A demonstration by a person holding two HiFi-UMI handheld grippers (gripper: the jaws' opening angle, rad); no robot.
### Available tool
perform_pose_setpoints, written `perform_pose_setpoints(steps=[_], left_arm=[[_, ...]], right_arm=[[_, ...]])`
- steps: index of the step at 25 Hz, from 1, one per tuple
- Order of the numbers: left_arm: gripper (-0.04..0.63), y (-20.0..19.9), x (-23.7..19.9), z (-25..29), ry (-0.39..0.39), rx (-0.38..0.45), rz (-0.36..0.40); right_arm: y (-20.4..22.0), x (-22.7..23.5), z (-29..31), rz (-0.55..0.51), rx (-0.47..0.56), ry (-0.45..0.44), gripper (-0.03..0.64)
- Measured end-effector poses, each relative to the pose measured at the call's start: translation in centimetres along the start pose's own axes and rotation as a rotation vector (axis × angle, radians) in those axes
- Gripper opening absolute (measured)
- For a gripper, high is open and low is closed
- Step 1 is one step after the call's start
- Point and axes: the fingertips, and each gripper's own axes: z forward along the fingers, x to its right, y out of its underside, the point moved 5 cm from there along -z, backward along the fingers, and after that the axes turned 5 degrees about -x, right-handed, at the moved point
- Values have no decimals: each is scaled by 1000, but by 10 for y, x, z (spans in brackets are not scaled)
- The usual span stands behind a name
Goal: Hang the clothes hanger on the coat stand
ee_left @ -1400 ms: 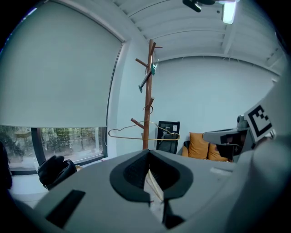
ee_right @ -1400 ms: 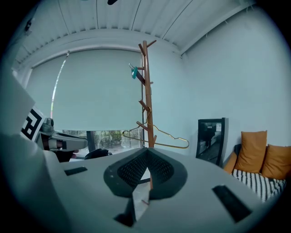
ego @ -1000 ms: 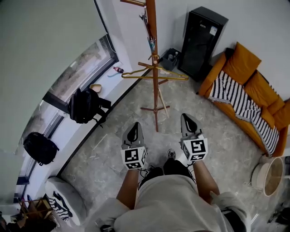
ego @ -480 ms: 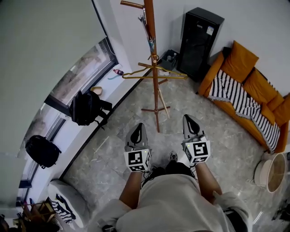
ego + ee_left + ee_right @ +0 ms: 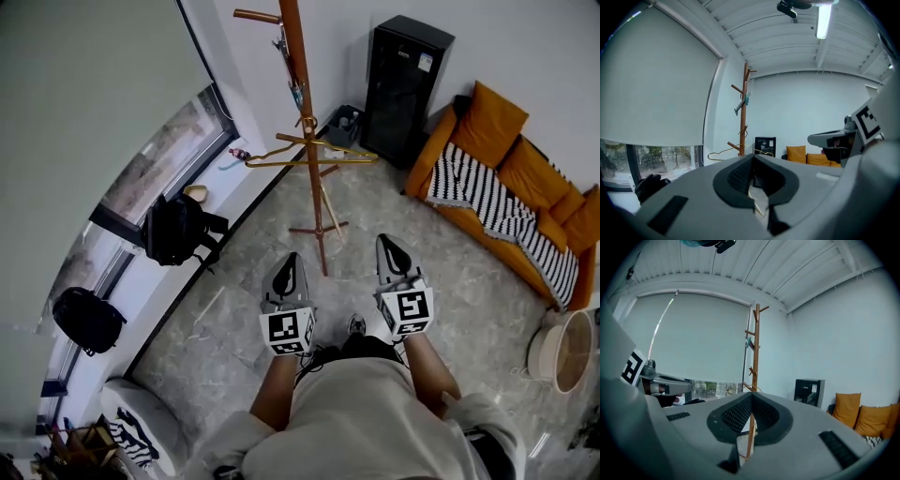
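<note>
A tall wooden coat stand (image 5: 307, 150) rises in front of me by the window. A thin gold wire hanger (image 5: 281, 160) hangs by its hook from one of its lower pegs, level and free of both grippers. My left gripper (image 5: 290, 266) and right gripper (image 5: 387, 247) are held side by side near my waist, well short of the stand, both shut with nothing between the jaws. The stand (image 5: 743, 108) and hanger (image 5: 719, 153) show beyond the left gripper (image 5: 752, 157) in its own view. Past the right gripper (image 5: 751, 397) only the stand (image 5: 755, 348) is plain.
A black cabinet (image 5: 403, 80) stands against the far wall, with a small bin (image 5: 343, 122) beside it. An orange sofa (image 5: 511, 155) with a striped blanket runs along the right. Two black backpacks (image 5: 178, 225) (image 5: 86, 319) lie by the window. A round basket (image 5: 562, 352) sits at the right edge.
The hanger stays on the stand. Both grippers have hardly moved and remain shut; the head view has shifted slightly.
</note>
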Motion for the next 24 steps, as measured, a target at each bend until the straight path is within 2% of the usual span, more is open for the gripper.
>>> perform_pose_setpoints(steps=[24], left_arm=[[9, 0, 4, -1, 9, 5, 9]], right_arm=[[4, 1, -6, 3, 0, 7, 5]])
